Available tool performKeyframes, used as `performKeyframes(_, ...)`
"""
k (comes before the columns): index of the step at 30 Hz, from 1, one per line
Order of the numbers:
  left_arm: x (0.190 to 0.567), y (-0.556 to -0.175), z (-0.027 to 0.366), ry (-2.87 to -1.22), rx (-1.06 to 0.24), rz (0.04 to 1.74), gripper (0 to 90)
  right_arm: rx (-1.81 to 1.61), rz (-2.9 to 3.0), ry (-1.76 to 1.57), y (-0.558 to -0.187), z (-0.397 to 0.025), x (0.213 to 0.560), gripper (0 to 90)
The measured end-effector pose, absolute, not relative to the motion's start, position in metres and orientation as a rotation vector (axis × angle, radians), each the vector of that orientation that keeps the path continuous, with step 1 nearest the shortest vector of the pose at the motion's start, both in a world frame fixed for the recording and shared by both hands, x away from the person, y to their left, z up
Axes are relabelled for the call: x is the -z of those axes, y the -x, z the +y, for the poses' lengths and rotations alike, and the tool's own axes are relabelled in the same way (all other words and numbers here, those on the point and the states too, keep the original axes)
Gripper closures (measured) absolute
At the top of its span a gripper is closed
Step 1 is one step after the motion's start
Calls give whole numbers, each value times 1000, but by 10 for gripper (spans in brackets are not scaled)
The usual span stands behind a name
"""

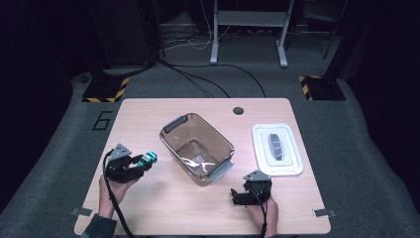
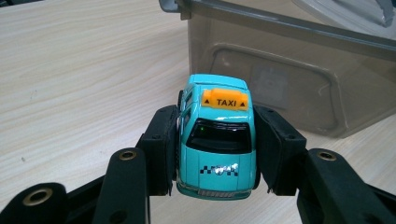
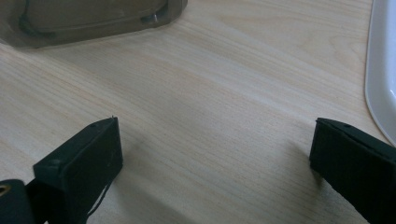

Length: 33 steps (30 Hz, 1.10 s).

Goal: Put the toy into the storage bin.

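Toy taxi (image 2: 216,140) — clamped in left hand-held gripper (image 2: 215,149), wheels hidden by pads; right hand-held gripper (image 3: 215,154) — jaws apart, tips cut off.

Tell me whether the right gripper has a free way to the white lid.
Probably yes: the right gripper is open and holds nothing, and only bare table lies between it and the white lid just beside it.

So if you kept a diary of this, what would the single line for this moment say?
left tool: shut on toy taxi, beside brown bin | right tool: open over table | white lid: off, right of bin
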<state>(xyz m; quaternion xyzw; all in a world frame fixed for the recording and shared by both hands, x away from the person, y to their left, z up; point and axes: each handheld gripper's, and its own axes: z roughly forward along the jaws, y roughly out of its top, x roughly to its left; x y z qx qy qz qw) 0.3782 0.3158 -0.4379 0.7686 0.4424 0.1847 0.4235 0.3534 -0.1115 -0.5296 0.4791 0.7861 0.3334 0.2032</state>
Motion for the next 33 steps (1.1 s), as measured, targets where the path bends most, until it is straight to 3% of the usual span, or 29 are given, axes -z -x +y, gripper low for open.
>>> performKeyframes(33,367,-393,315,-1975,-516,1014,524,-930,2194,-1336,-353,-111,530,16)
